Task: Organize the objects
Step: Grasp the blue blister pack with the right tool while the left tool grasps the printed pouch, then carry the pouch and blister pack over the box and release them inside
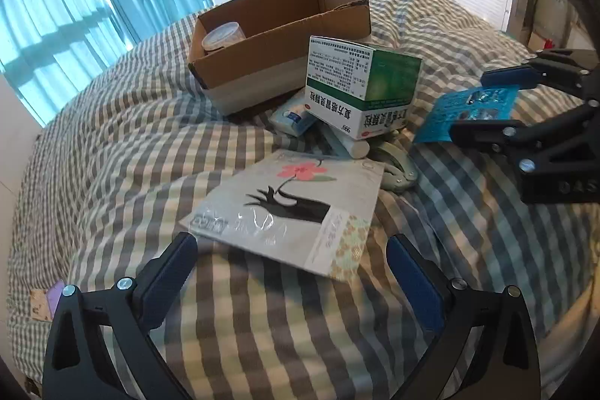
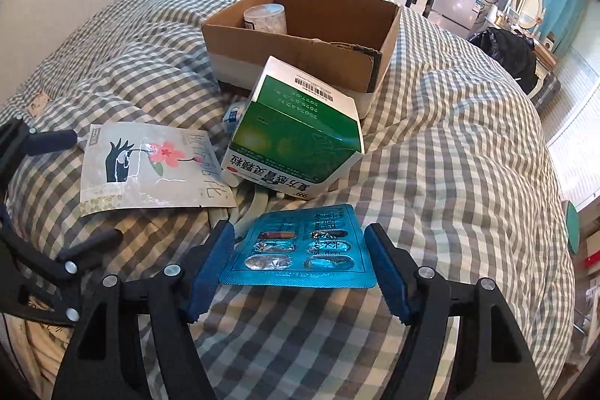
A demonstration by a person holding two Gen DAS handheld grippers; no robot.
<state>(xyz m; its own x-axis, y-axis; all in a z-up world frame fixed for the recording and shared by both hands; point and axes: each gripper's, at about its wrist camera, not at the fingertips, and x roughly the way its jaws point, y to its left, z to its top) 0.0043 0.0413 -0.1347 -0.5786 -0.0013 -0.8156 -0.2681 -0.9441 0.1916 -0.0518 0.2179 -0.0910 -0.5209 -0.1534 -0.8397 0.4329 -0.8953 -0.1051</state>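
Evidently the right tool (image 2: 300, 261) has its blue pads set at either edge of a teal blister pack (image 2: 300, 250), pinching it flat across its width so the capsule side faces up; whether the sheet is lifted clear of the checked bed (image 2: 468, 137) I cannot tell; the left tool (image 1: 290, 268) hangs spread and empty just short of a sealed packet printed with a flower (image 1: 296, 205), which lies flat on the quilt; a green-and-white medicine carton (image 2: 296, 141) leans tilted on smaller items between the packet and the open cardboard box (image 2: 300, 36), probably because the soft bedding gives no level footing; that box already holds a round lidded tub (image 2: 264, 17) in its far corner, so it seems the collecting place, and the pack likely goes there next.
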